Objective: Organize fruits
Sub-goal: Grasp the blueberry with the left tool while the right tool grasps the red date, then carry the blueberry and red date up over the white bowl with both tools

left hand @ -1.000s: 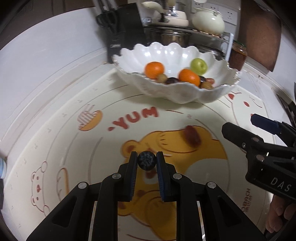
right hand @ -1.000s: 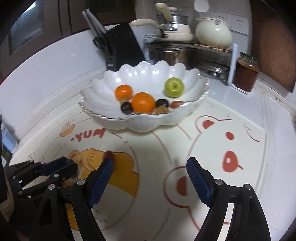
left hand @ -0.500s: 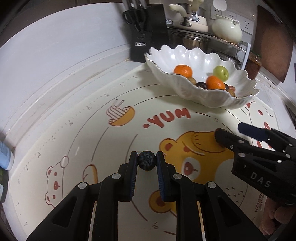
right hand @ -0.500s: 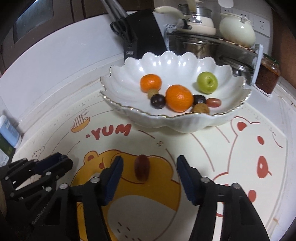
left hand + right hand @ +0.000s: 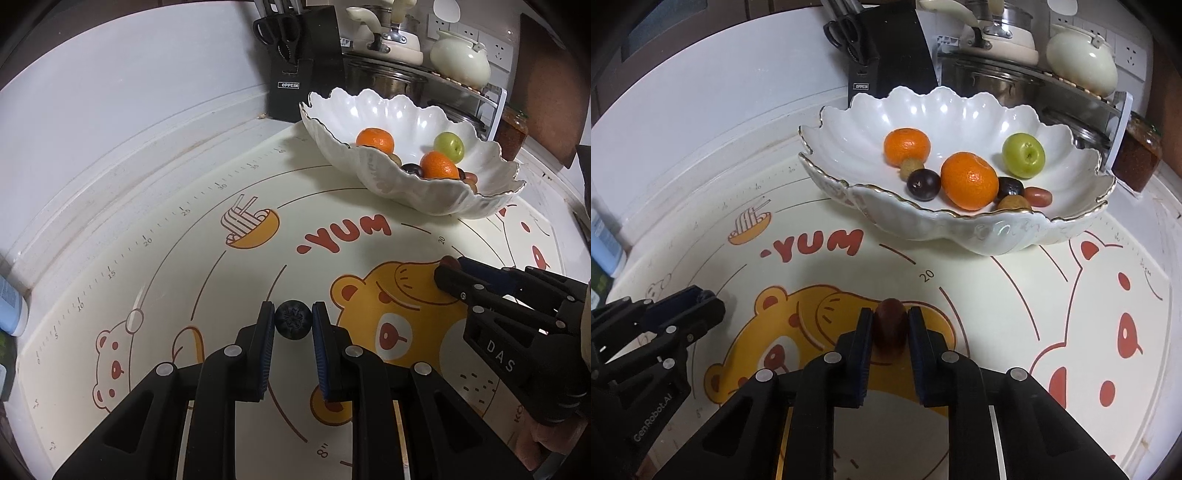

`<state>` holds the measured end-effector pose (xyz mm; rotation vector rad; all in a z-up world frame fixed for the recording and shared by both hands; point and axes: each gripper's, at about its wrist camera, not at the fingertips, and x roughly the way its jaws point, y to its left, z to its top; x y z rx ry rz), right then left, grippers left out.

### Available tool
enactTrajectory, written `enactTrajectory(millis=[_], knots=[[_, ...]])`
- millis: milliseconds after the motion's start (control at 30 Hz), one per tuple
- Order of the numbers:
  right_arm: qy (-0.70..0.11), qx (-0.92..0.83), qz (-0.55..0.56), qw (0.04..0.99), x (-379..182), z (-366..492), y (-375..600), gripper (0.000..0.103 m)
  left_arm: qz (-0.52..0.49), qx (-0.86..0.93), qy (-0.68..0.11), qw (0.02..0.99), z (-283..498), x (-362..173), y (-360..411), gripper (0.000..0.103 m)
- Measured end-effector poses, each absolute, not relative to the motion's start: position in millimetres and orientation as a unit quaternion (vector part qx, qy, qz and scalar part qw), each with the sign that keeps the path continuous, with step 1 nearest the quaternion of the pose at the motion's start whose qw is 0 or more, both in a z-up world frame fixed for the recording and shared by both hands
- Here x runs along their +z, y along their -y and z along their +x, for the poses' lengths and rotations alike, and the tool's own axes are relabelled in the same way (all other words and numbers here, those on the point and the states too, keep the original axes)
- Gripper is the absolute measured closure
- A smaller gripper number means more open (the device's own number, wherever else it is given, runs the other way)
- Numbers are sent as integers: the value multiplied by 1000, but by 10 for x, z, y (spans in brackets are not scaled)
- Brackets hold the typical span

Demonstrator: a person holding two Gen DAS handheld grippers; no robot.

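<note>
Holding a dark blueberry (image 5: 292,319) low in the frame's centre, pinched between the left gripper (image 5: 293,325) pads. Clamping a reddish-brown date (image 5: 890,326), bottom centre of the right wrist view, with the right gripper (image 5: 889,332), jaws having just been closing, now tight on both flanks. Judging best: lift straight off the printed mat (image 5: 997,302) without squeezing harder, soft skins bruising easily. Carry up-frame over the scalloped rim of the white bowl (image 5: 849,122), upper centre, clear of the oranges (image 5: 969,181) and green fruit (image 5: 1023,155); release low to stop rolling.
</note>
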<state>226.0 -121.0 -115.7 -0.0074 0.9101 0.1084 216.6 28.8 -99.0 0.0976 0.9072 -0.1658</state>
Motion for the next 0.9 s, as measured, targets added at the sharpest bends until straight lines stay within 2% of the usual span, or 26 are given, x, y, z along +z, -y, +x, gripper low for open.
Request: enactTrajectory(millis=[900], knots=[[-401, 37, 17, 915, -716, 1958, 1579, 83, 62, -118, -409, 903, 2022, -630, 158, 82]])
